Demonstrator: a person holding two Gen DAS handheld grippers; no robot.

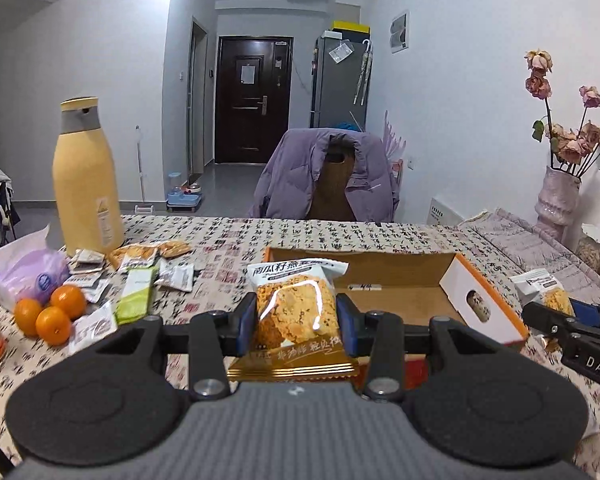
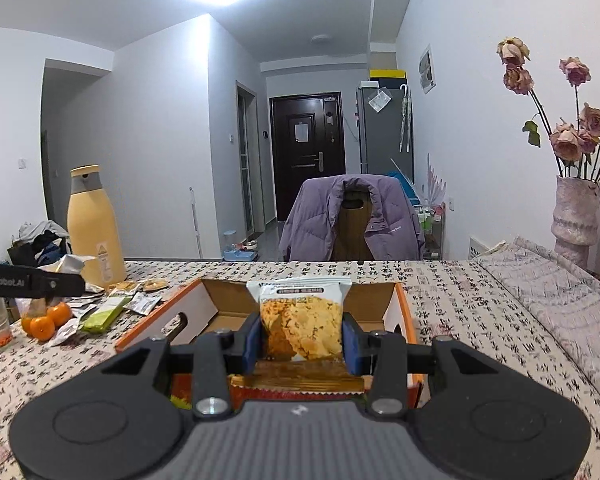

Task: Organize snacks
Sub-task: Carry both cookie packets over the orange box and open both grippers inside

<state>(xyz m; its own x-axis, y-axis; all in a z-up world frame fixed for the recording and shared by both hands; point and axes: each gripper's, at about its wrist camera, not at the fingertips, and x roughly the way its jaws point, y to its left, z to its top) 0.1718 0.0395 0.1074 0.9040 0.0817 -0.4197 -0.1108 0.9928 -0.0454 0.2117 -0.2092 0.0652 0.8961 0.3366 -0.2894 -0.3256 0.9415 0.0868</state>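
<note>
Loose snack packets (image 1: 140,276) lay at the table's left by the yellow bottle (image 1: 86,176), while the left gripper (image 1: 296,320) clamped a cracker packet (image 1: 296,308) upright, its long axis vertical, with the open cardboard box (image 1: 400,280) just beyond and to its right. The right gripper (image 2: 302,340) pinched a matching packet (image 2: 300,320) directly before the box (image 2: 404,312), apparently the nearer hand for a drop. Both wrappers were white-topped, glossy and gold-edged.
</note>
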